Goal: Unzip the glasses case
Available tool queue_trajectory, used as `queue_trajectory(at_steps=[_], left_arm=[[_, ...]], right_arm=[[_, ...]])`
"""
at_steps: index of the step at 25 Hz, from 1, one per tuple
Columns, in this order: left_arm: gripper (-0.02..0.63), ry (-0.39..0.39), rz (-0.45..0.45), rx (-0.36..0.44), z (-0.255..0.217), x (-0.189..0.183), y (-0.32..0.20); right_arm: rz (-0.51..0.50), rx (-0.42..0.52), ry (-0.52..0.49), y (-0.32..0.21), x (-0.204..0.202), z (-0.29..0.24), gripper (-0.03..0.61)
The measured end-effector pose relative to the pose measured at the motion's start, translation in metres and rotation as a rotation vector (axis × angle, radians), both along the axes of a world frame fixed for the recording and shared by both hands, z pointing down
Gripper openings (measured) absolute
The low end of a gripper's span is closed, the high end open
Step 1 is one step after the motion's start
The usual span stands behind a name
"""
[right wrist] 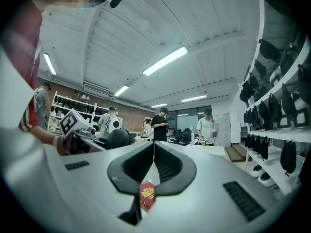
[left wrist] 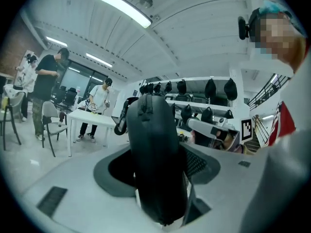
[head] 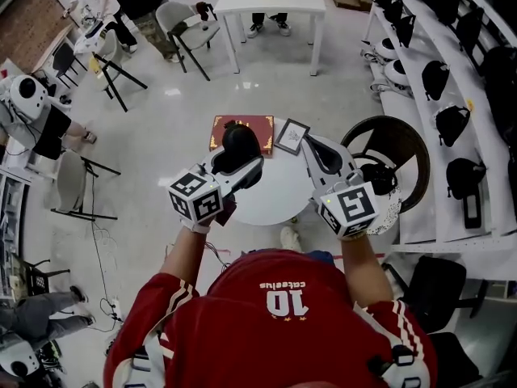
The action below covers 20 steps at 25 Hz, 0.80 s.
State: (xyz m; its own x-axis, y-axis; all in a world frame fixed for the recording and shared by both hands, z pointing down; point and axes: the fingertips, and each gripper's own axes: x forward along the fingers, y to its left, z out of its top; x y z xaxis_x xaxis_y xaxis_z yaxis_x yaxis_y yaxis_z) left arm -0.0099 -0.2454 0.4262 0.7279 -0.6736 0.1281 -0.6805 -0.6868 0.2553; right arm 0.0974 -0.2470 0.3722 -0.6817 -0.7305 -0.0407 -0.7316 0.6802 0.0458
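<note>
Between the jaws of the left gripper (left wrist: 160, 174) stands the black glasses case (left wrist: 154, 130), clamped by its flanks near the lower end, so this gripper is clenched on the case. It is held on edge, with the narrow seam carrying the zipper (left wrist: 144, 105) turned up and away from the pads. That looks deliberate: gripping the sides leaves the whole zip line free for the other tool.

Off to the case's right, well apart from it, the right gripper (right wrist: 154, 144) has its jaws drawn together until the tips meet, and nothing is pinched at the tips. Low in the gap near the base of its jaws a small red patch (right wrist: 147, 196) with a gold emblem shows; I cannot tell what it is. Being closed and clear of the case, this gripper has probably not yet taken the zipper pull, so the unzipping looks not begun.

Below both grippers sits a round white table (head: 271, 204), so the case is lifted above it, not resting on it. Beyond the left gripper's tips lie a red box (head: 254, 125) and a framed card (head: 292, 135), untouched.
</note>
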Motion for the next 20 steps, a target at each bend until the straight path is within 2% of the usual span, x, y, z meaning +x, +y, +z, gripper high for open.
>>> queue_trajectory(at_steps=[3,7,10,13,20], left_arm=[[0.272,-0.020,0.012,-0.047,0.022,0.008,-0.014],[0.272,0.012,0.027,-0.145,0.058,0.016,-0.031],[0.273,0.060,0.038,-0.254,0.093,0.018,-0.043],[0.273,0.129,0.020,-0.350,0.127,0.017,-0.054],[0.275,0.174,-0.042,-0.535,0.215,0.011,-0.081]], right_arm=[[0.000,-0.010,0.002,-0.005,0.008,0.004,0.018],[-0.007,-0.041,0.009,-0.014,0.016,0.018,0.018],[-0.024,-0.063,0.011,-0.021,0.016,0.027,0.018],[-0.039,-0.078,0.016,-0.031,0.012,0.036,0.018],[-0.064,-0.125,0.039,-0.055,0.002,0.062,0.018]])
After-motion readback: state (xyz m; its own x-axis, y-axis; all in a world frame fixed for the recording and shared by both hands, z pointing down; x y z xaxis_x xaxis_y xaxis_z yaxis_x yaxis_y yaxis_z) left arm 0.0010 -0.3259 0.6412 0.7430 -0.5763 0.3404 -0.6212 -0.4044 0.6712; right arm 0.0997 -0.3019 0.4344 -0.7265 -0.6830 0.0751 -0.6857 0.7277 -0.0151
